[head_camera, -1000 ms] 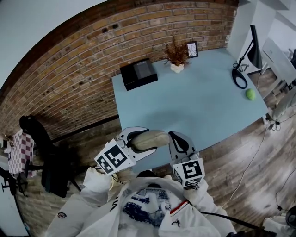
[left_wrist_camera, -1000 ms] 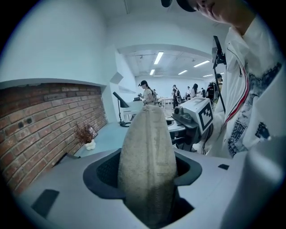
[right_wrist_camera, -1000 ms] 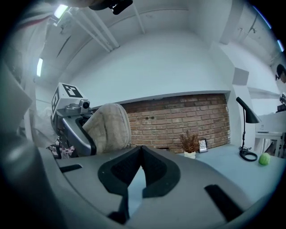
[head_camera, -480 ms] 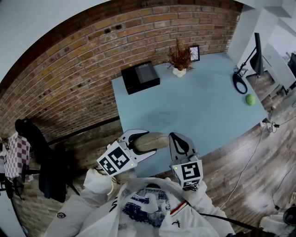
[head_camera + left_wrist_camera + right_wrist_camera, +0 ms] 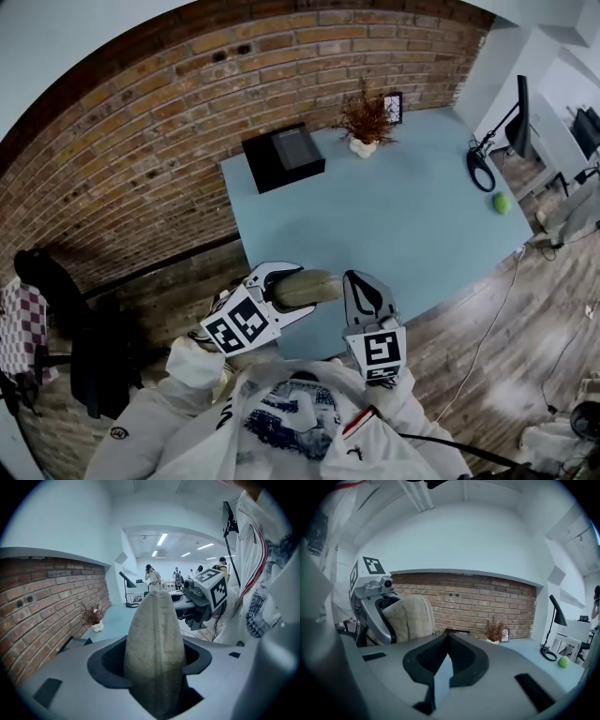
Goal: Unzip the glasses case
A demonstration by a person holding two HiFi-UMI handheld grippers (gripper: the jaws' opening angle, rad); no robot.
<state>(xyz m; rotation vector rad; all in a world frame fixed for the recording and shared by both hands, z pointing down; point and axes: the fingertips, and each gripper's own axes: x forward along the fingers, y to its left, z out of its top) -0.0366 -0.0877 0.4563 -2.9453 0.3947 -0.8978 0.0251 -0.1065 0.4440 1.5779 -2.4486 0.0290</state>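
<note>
The glasses case (image 5: 305,287) is a beige, oblong fabric shell. My left gripper (image 5: 281,286) is shut on it and holds it in the air in front of the person's chest, near the front edge of the blue table (image 5: 394,216). In the left gripper view the case (image 5: 154,653) stands on end between the two jaws and fills the gap. My right gripper (image 5: 364,291) hangs just to the right of the case, shut with nothing between its jaws. In the right gripper view the case (image 5: 408,618) shows at the left, apart from the shut right gripper (image 5: 447,637).
On the table stand a black box (image 5: 283,155) at the back left, a dried plant in a white pot (image 5: 364,122), a small picture frame (image 5: 393,107), a black desk lamp (image 5: 492,155) and a green ball (image 5: 502,202). A brick wall runs behind; a chair (image 5: 66,309) stands at the left.
Both grippers and the case keep almost the same place in the head view, while the table and room have shifted slightly. The grip on the case is unchanged.
</note>
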